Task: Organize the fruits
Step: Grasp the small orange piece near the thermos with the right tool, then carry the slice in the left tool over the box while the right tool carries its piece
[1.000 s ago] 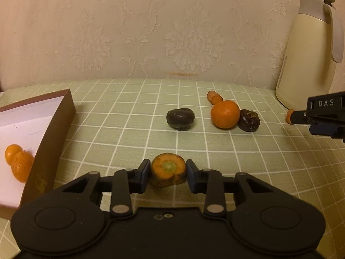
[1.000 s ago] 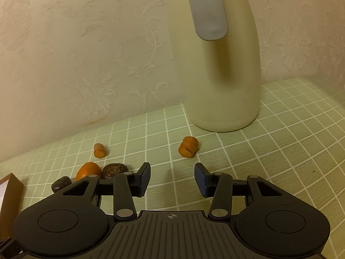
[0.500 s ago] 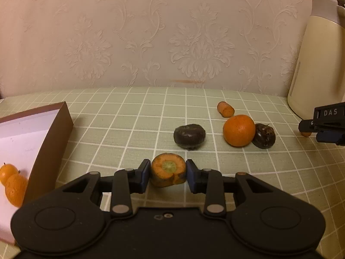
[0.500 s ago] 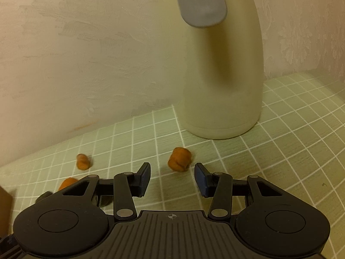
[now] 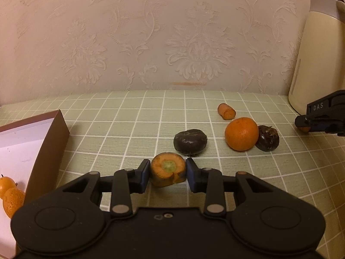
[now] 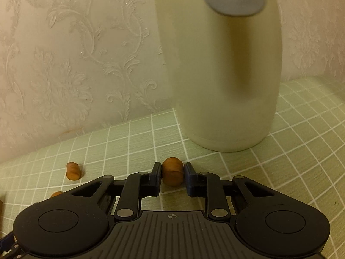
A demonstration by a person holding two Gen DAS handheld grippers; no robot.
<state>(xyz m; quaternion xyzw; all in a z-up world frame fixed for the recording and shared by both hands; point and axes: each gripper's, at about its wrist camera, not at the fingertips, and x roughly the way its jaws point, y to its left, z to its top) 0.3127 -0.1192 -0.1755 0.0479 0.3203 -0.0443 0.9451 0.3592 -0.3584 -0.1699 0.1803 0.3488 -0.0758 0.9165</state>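
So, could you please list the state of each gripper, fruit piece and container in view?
left gripper: shut on carrot slice
right gripper: closed around carrot chunk
box: open, holding small oranges
orange: on table, touching dark fruit
jug: upright

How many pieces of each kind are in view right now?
Carrot pieces: 3
Oranges: 3
Dark fruits: 2
Total: 8
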